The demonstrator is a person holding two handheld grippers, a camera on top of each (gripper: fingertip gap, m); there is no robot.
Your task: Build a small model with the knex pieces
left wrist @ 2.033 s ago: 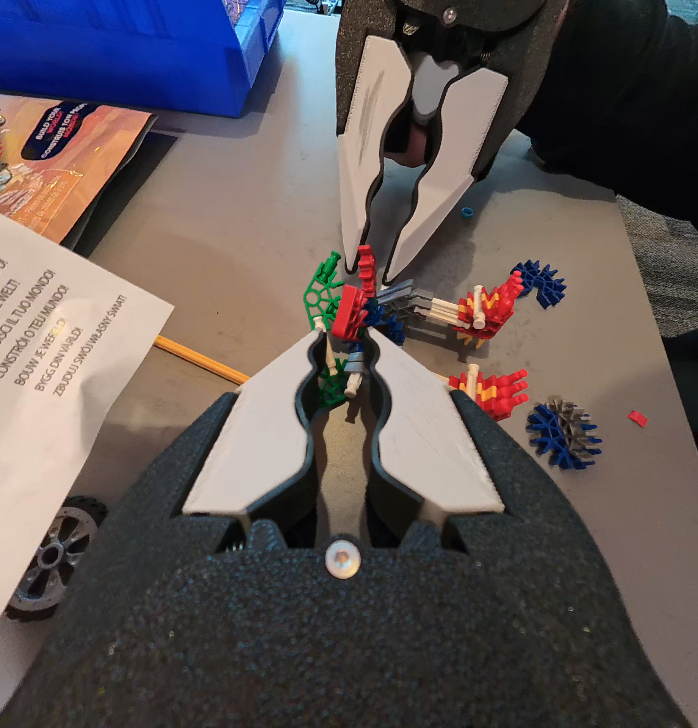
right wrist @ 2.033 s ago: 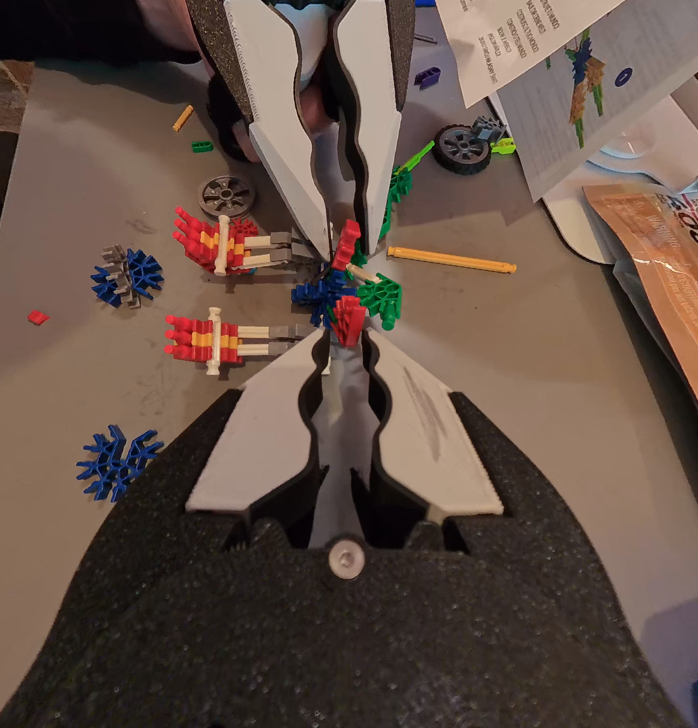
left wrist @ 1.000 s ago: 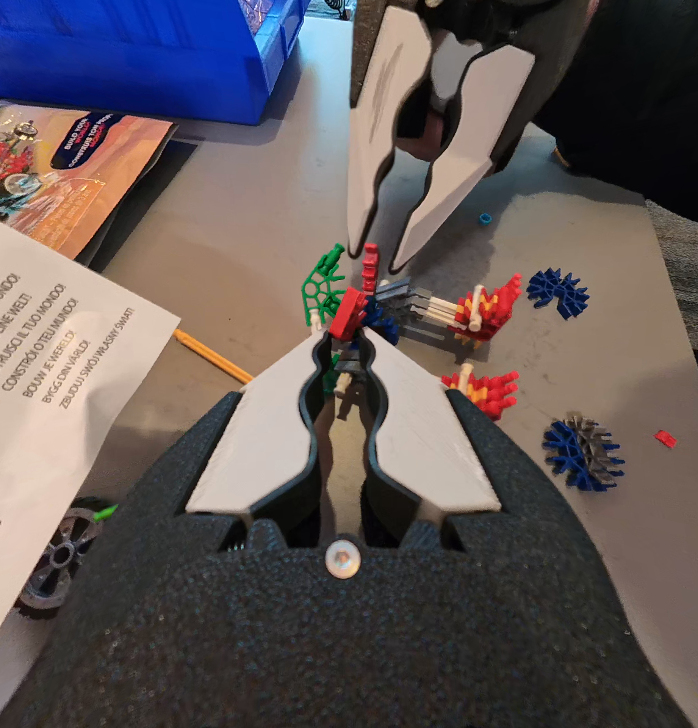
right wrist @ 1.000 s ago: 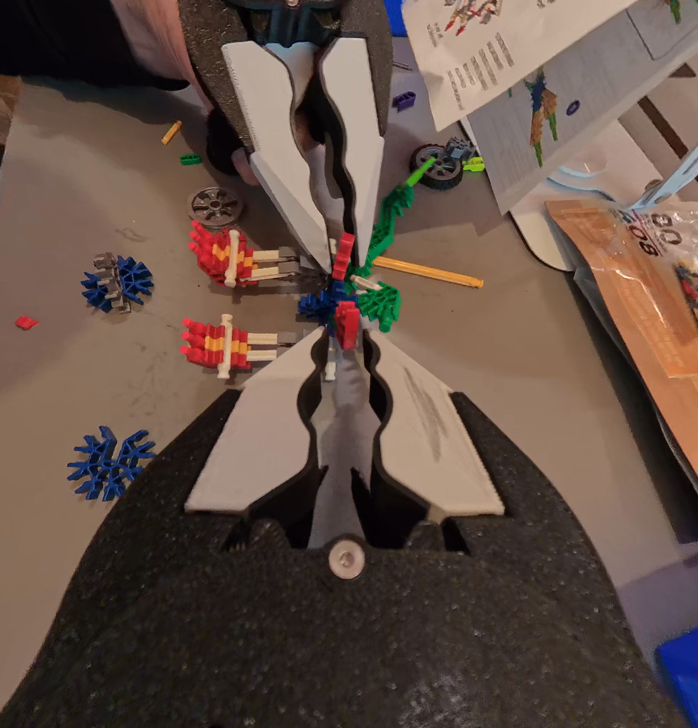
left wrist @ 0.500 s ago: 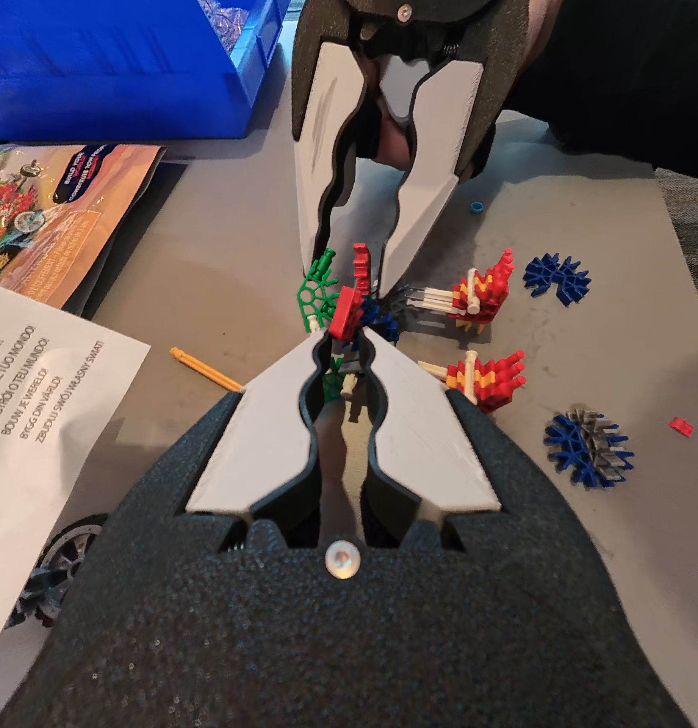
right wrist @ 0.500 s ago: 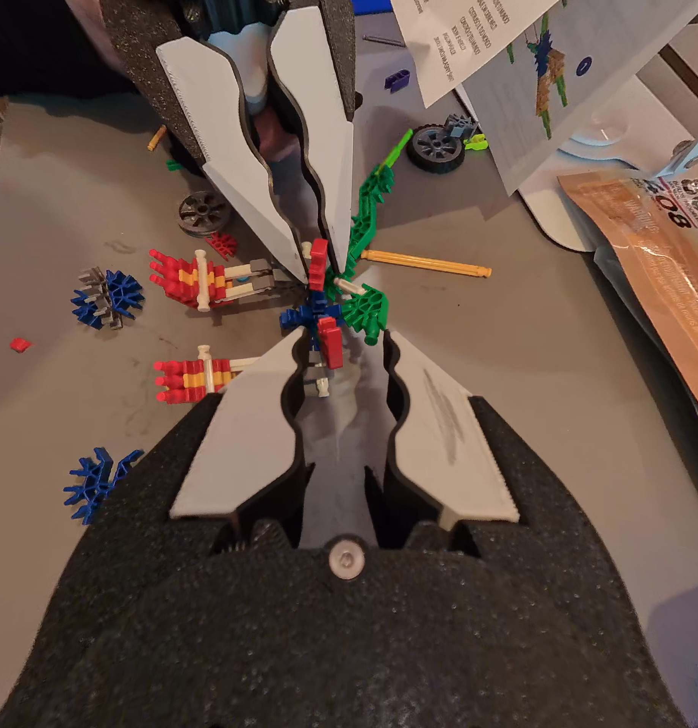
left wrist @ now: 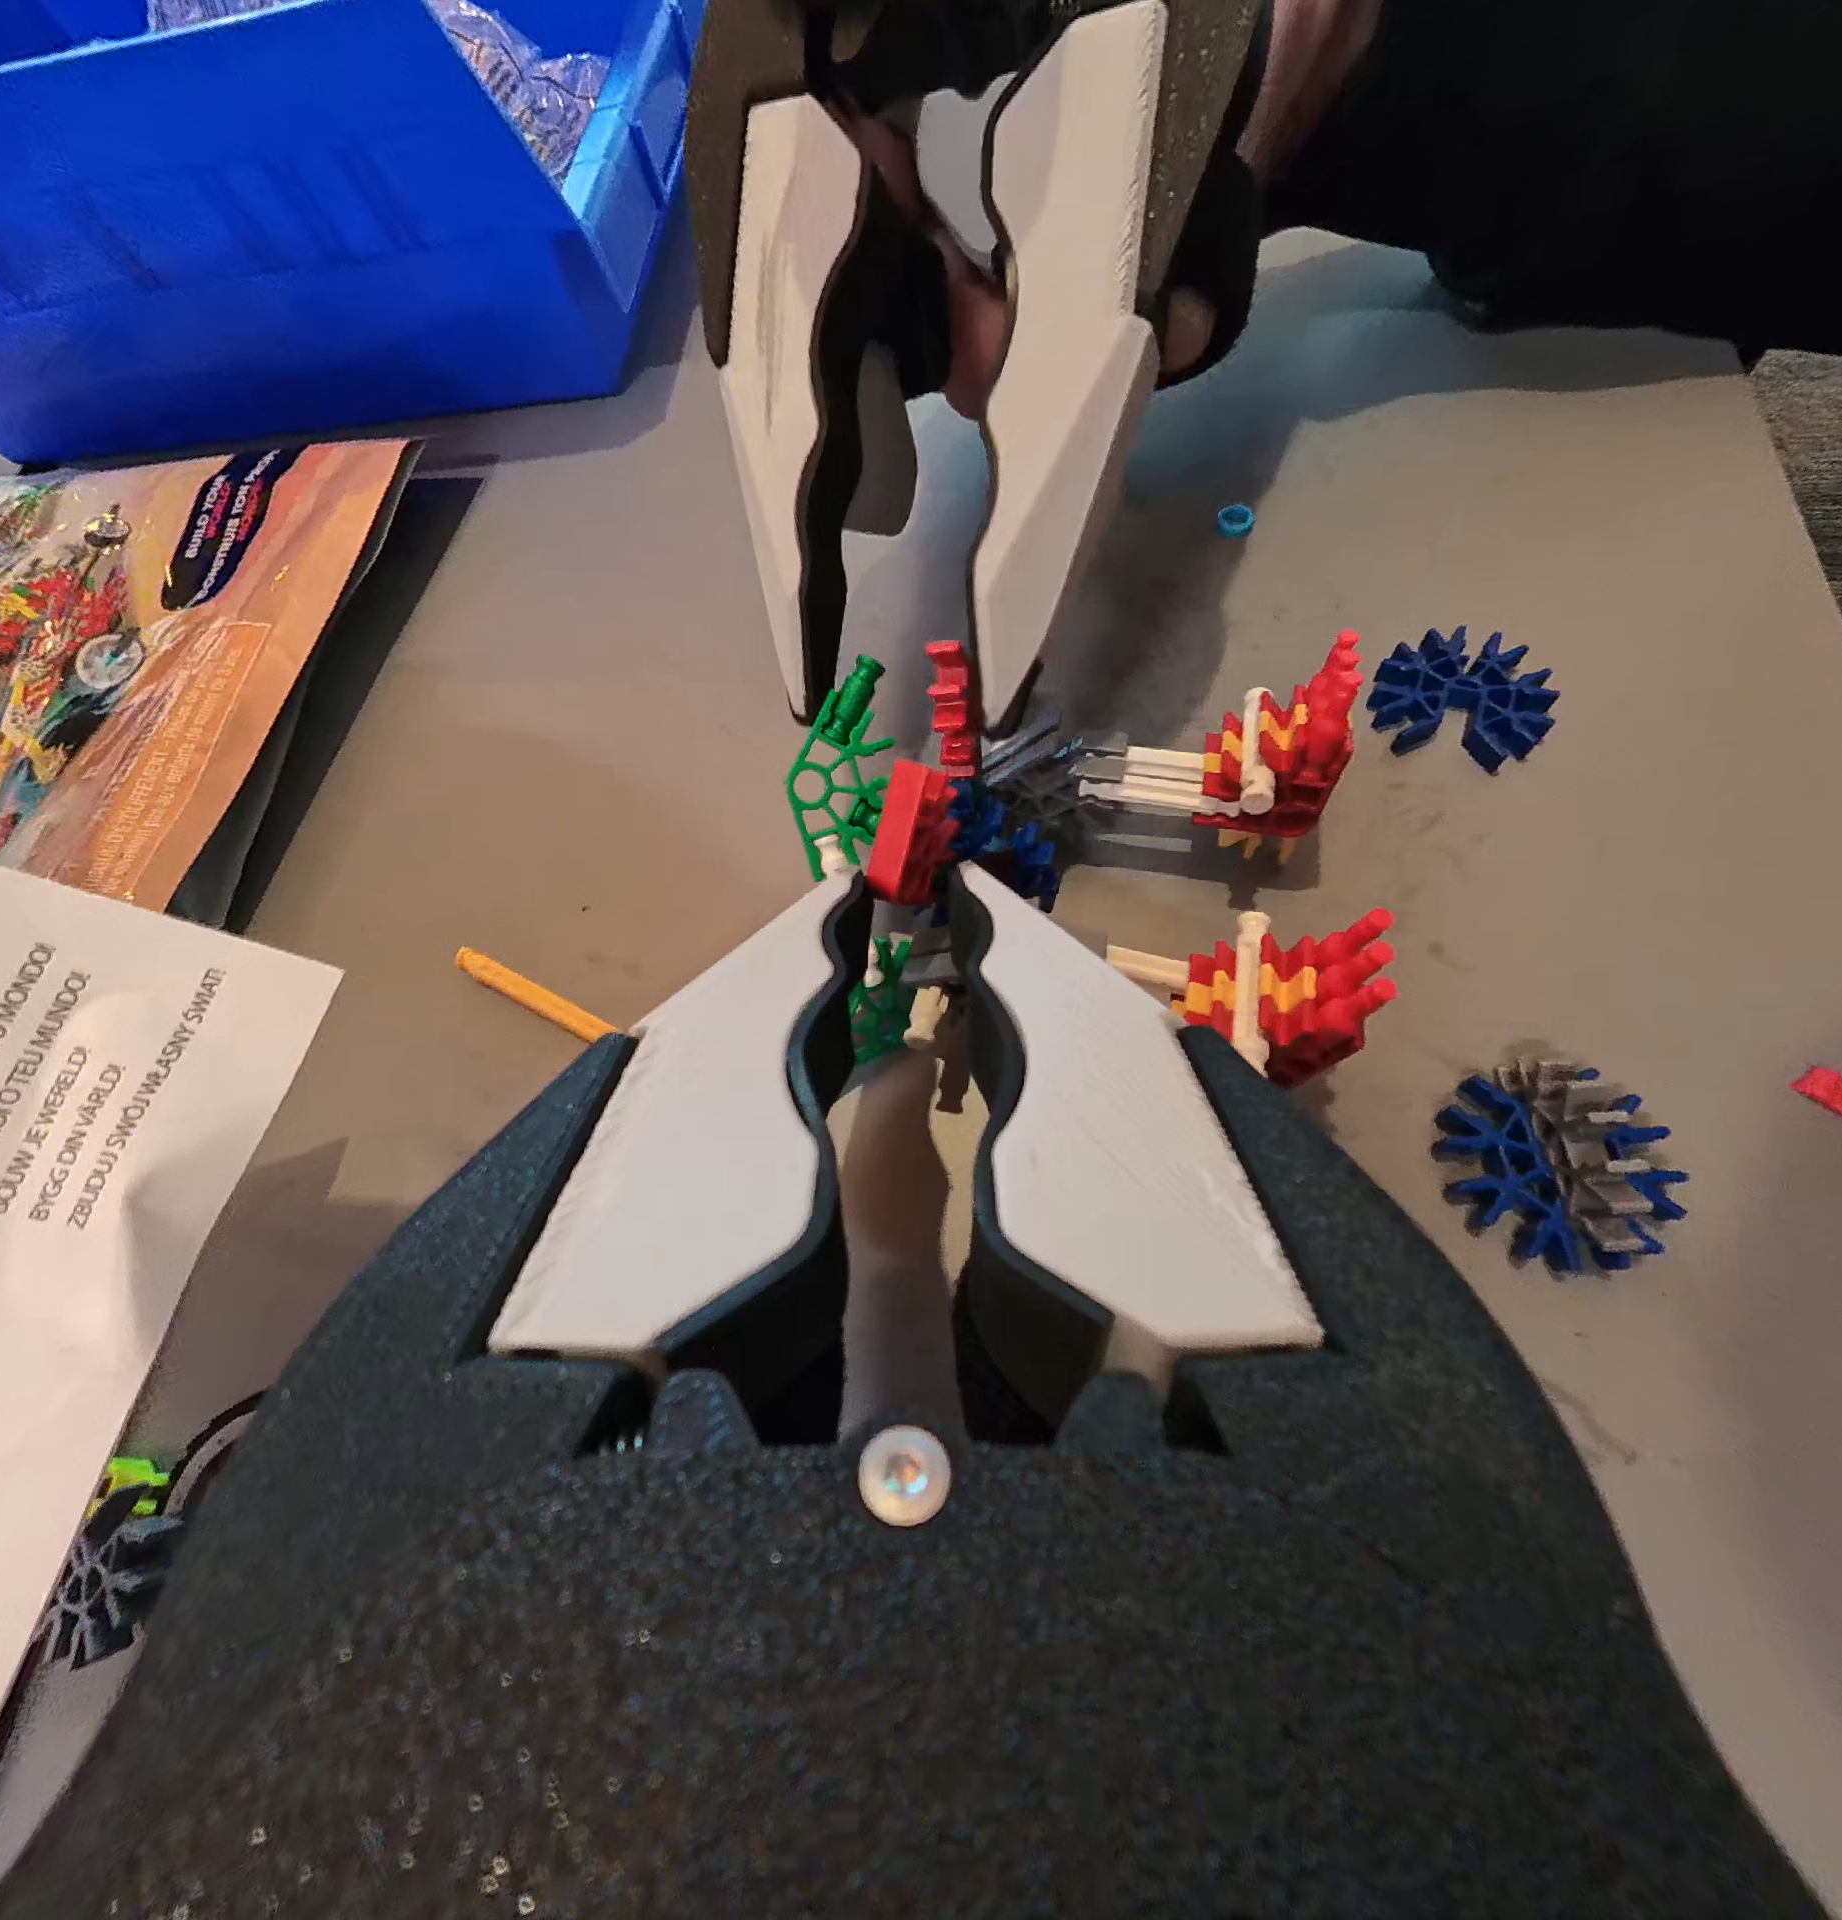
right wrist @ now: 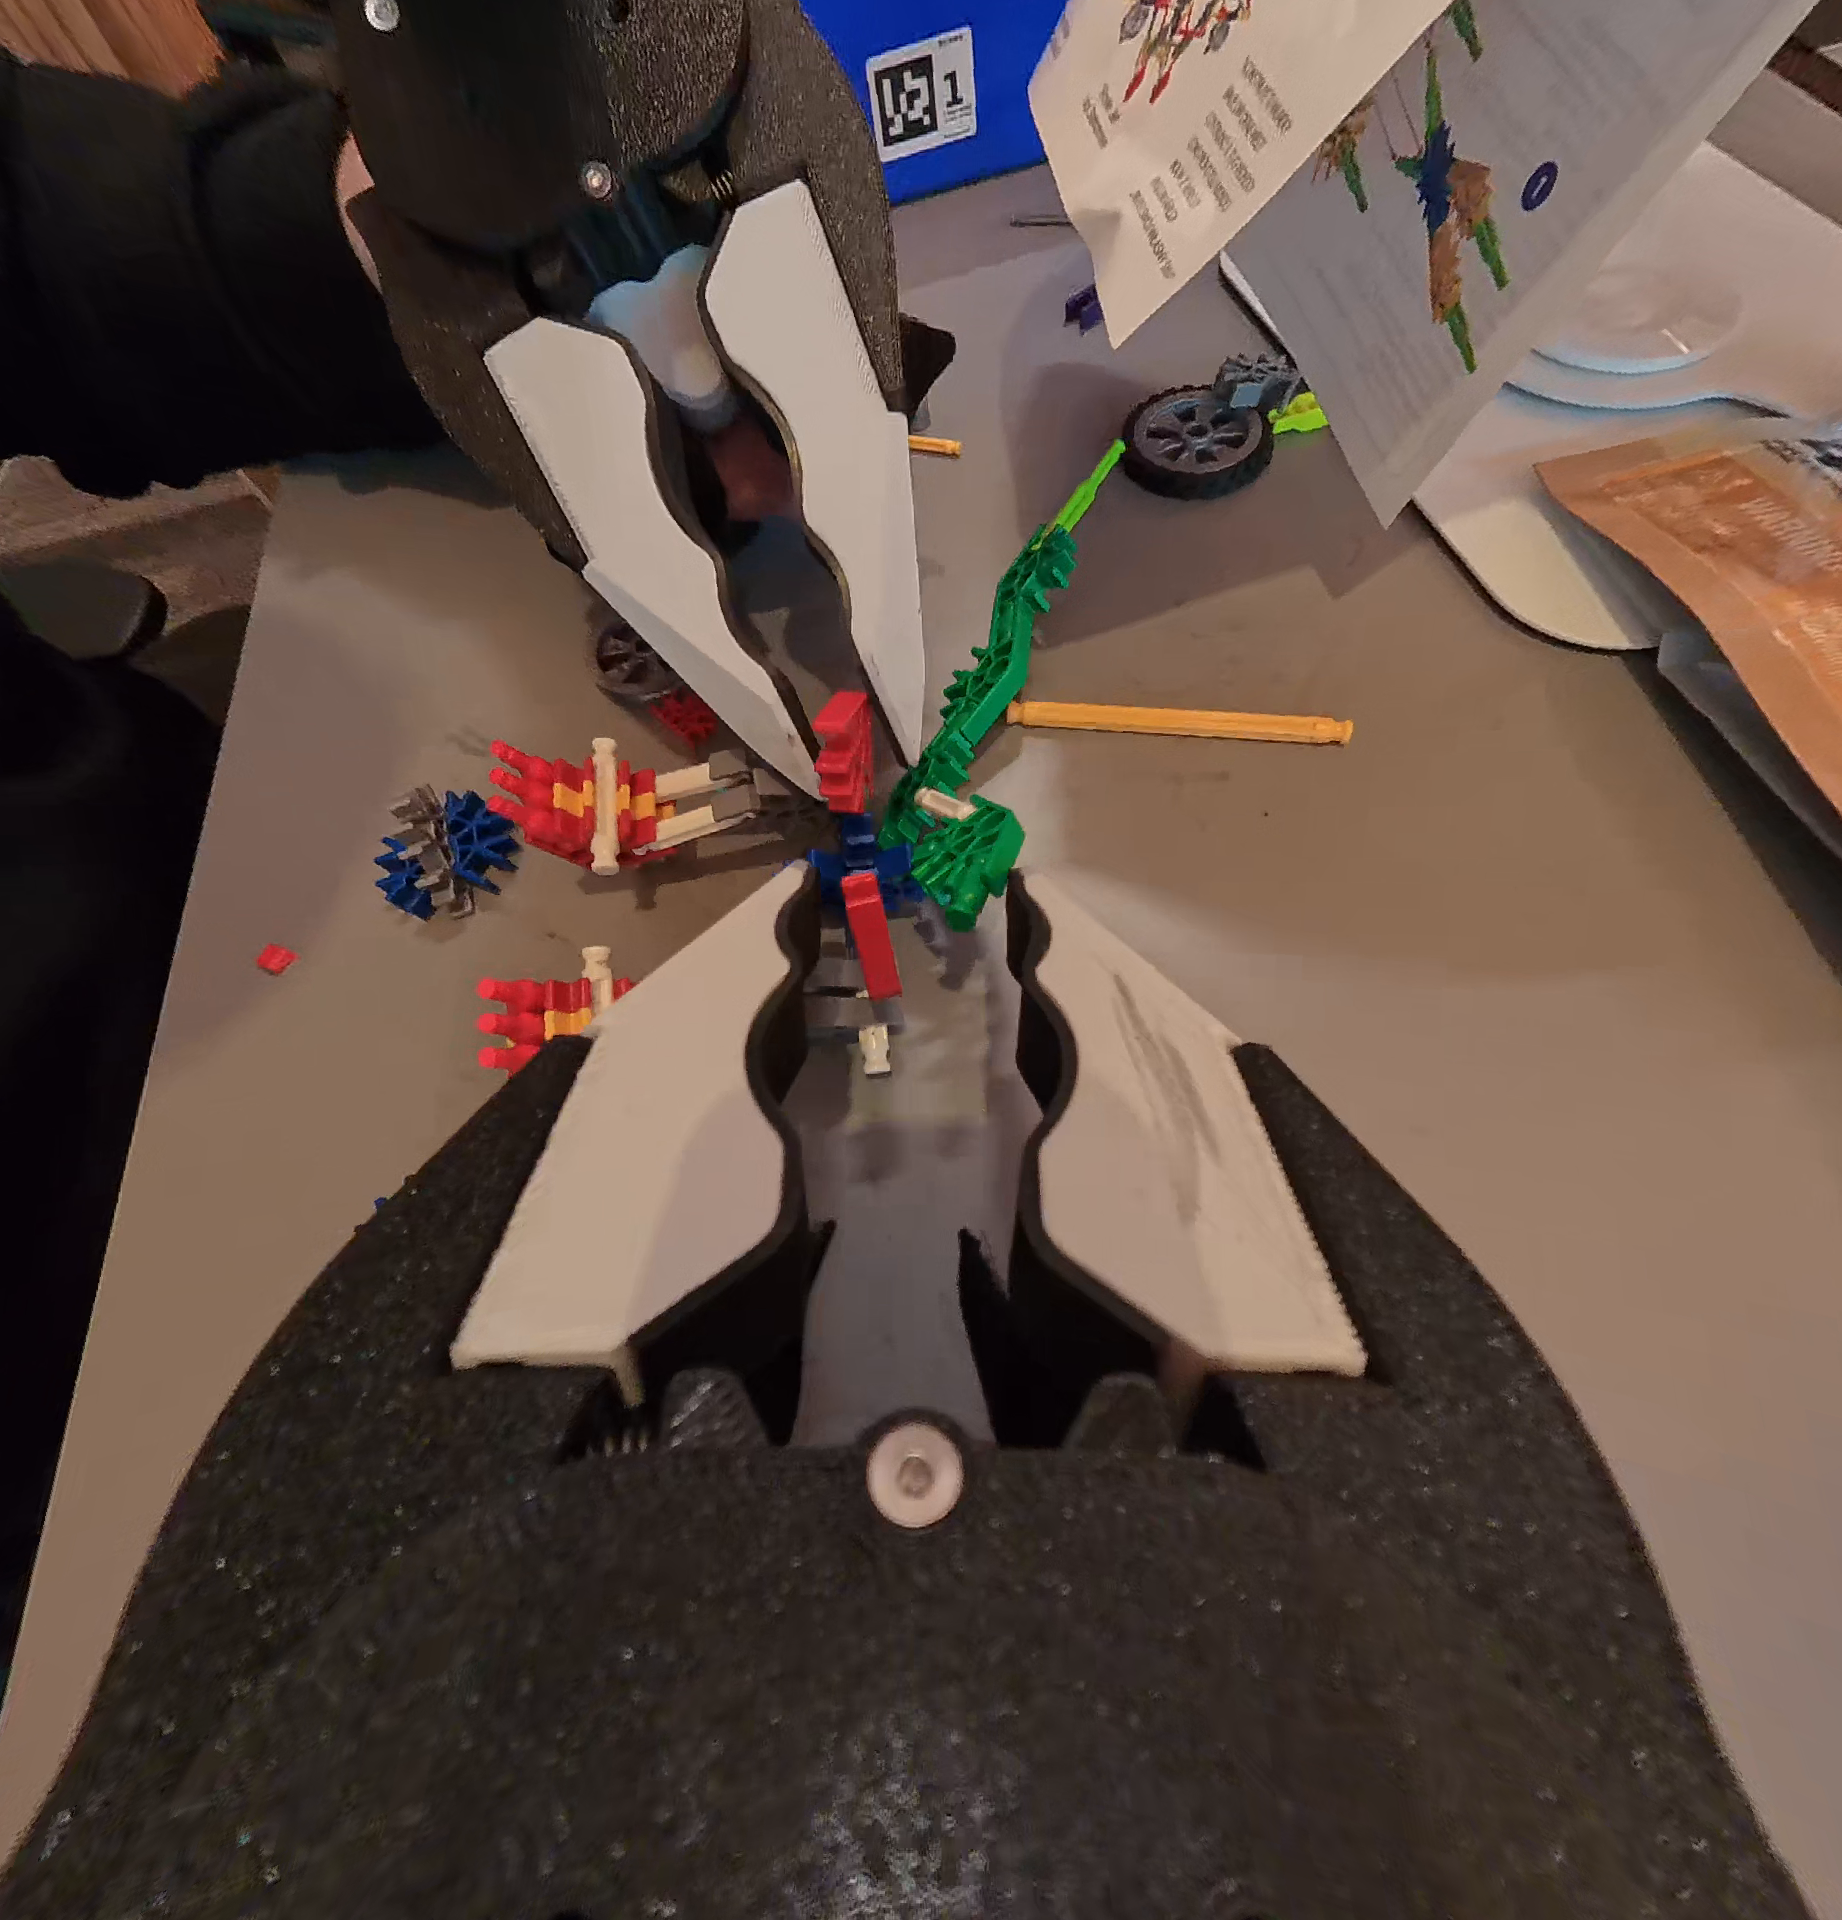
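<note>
Our right gripper (right wrist: 912, 883) has spread its jaws well apart over the last second. A moment ago they were pinched close around the nearer red connector (right wrist: 872, 935). That piece now stands free in the gap, with neither finger clearly touching it.

Our left gripper (left wrist: 906, 883) has not let go. Its jaws remain almost closed on the other red connector (left wrist: 909, 826), at the hub of the small construction-toy model (left wrist: 1000, 821), so it alone holds the model.

The model sits between the two sets of fingertips, low over the grey table (left wrist: 584, 675); we cannot tell if it rests there. Its green lattice strip (right wrist: 1000, 644) trails towards the yellow rod (right wrist: 1177, 722). A red-and-yellow feathered cluster (left wrist: 1281, 748) joins the hub, and a second one (left wrist: 1301, 987) lies just beside the left gripper.
</note>
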